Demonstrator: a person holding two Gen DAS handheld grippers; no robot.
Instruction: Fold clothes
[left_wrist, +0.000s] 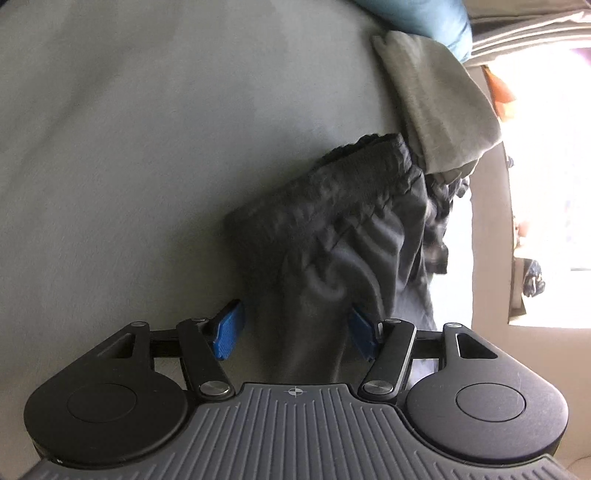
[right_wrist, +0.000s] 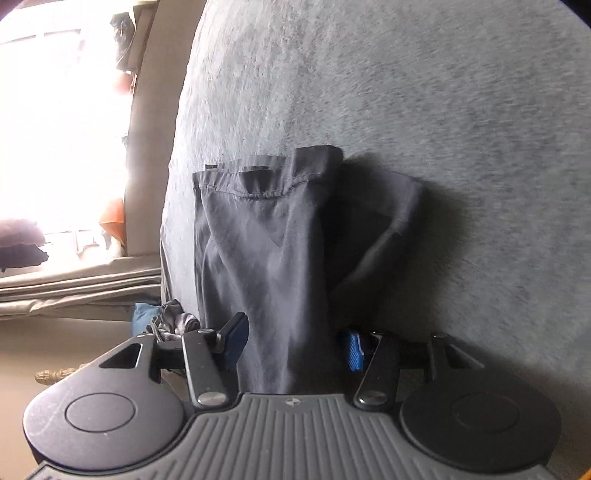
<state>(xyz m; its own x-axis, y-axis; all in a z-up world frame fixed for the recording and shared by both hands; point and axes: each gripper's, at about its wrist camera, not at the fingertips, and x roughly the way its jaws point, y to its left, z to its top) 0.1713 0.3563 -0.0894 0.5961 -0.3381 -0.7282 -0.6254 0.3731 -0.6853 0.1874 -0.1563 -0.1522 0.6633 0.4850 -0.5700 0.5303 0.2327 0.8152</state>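
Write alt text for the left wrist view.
The left tool has dark grey shorts between its open blue pads, waistband end farthest from the camera, on a grey-green bedcover. A light grey garment lies beyond the shorts near a bright window.

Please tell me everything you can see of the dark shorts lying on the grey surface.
The dark shorts are thin, charcoal, wrinkled woven cloth. The left wrist view shows a gathered elastic waistband; the right wrist view shows stitched hems. They lie on the grey surface, partly under a grey garment. Cloth runs between the parted jaws of both grippers, left and right; a firm grip is not visible.
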